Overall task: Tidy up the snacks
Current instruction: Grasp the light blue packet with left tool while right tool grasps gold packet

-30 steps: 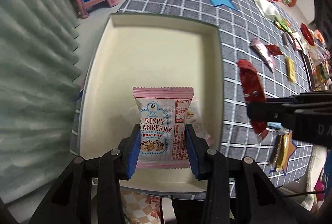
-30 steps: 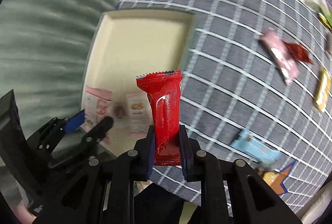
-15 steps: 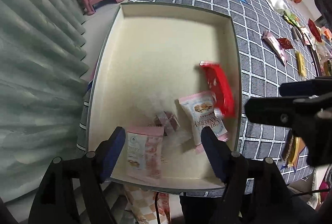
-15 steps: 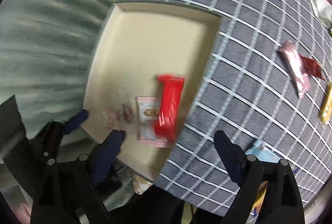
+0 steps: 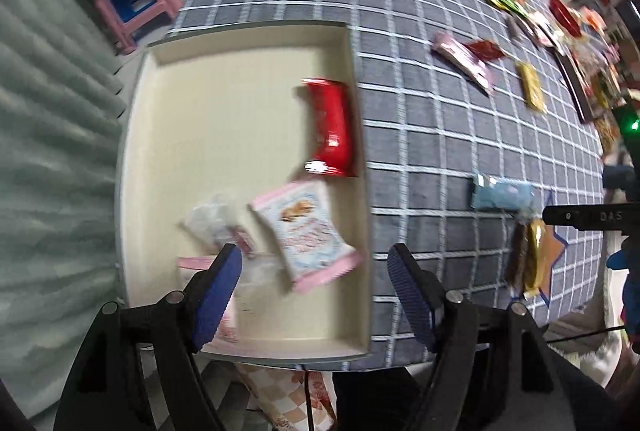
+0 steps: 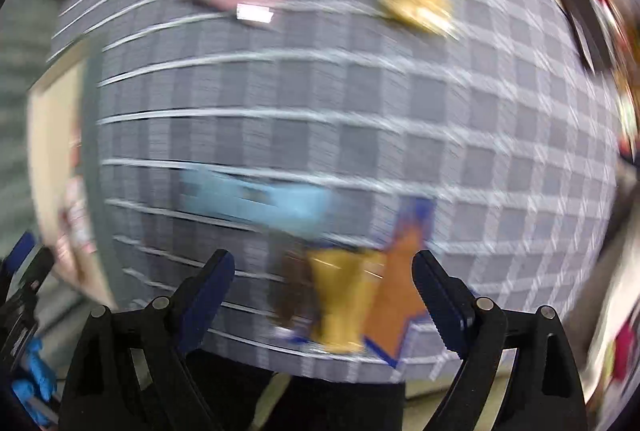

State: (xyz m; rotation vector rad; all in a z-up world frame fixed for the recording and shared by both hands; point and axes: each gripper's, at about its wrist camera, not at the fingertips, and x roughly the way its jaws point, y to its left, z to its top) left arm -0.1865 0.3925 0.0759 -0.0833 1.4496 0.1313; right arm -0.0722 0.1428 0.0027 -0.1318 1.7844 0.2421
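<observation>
The red snack pack (image 5: 331, 127) is glossy foil, the tray (image 5: 224, 103) matt and smooth, the bench (image 5: 440, 135) covered in checked cloth

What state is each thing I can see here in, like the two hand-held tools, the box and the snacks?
Left tool: open, holding nothing.
Right tool: open, holding nothing.
Cream box: open-topped, holding several snacks.
Red packet: lying in the box against its right wall.
Pink cranberry packet: lying flat in the box.
Light blue packet: lying on the tablecloth.

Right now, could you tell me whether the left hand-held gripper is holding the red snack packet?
No, the left hand-held gripper is open and empty, while the red snack packet lies inside the cream tray against its right wall.
</observation>
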